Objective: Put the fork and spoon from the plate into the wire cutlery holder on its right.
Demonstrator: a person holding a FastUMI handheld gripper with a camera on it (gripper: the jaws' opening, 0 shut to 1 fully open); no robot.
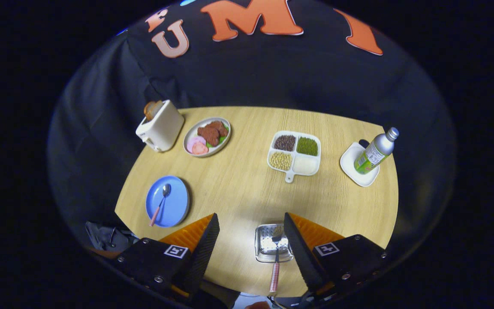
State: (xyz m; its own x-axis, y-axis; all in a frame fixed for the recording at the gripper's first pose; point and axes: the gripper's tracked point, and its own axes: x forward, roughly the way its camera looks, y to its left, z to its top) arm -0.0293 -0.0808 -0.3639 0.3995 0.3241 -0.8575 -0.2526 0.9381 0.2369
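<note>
My tongs (251, 240) hang released; the fork (276, 257) stands in the wire holder (264, 246) at the bench's near edge; the spoon (161, 204) awaits on the blue plate (174, 210).

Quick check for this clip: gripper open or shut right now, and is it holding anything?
Gripper: open, fingers spread wide and holding nothing; the pink-handled metal fork already stands in the square wire cutlery holder between them.
</note>
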